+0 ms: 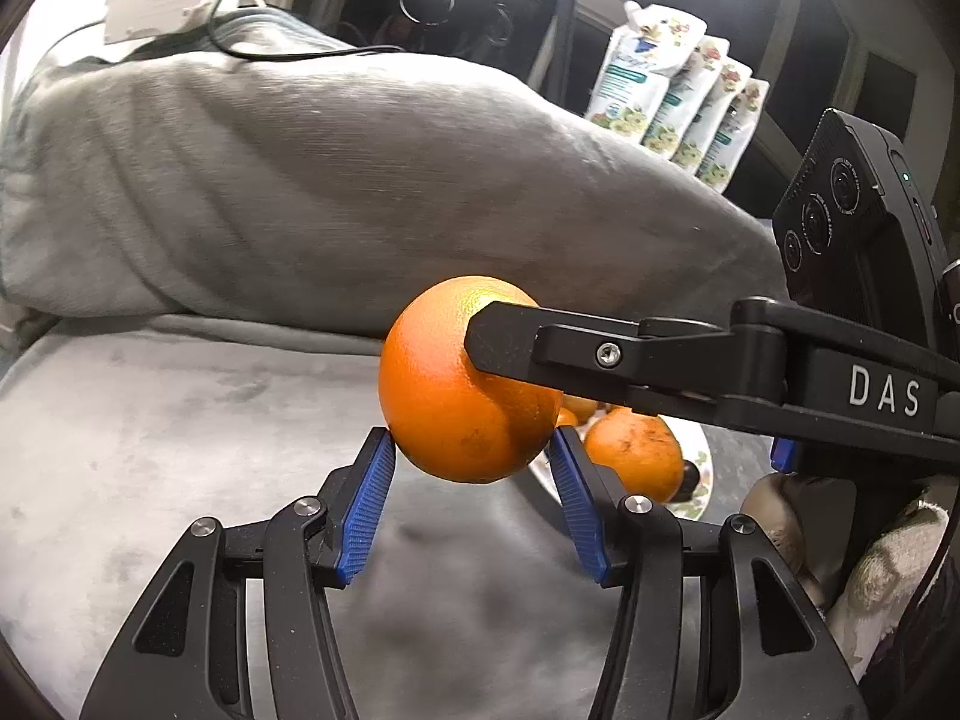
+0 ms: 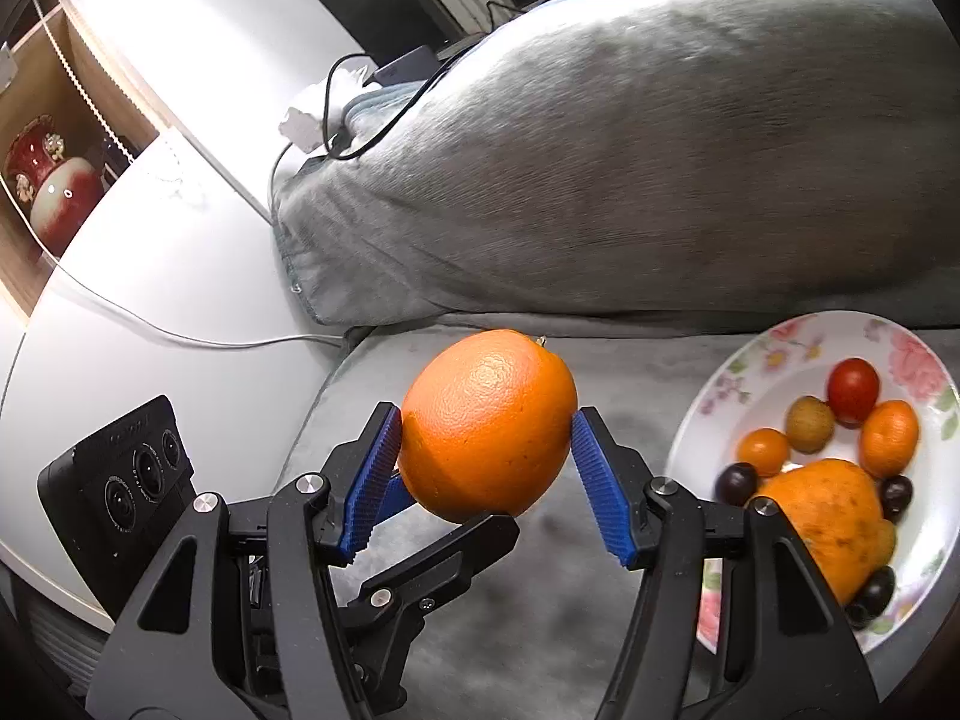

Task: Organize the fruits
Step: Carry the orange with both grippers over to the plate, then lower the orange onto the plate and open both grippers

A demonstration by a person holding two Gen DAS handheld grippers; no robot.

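Both grippers clamp one orange point(image 2: 487, 425), held in the air left of the floral plate point(image 2: 780, 354). The right gripper point(image 2: 486, 429) grips its sides; the left gripper point(image 1: 471, 450) pinches its lower part.

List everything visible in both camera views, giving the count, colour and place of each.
large orange: one, orange, held above the seat
plate: one, white with pink flowers, on the seat at right
big fruit: one, orange, on the plate
small fruits: two, orange, on the plate
tomato: one, red, on the plate
tan fruit: one, on the plate
dark fruits: at least three, on the plate
seat: one, grey
pillow: one, grey, behind the large orange
pouches: four, white and green, far back
vase: one, red and white, on a shelf at left
left gripper: black with blue pads, gripping the large orange
right gripper: the same
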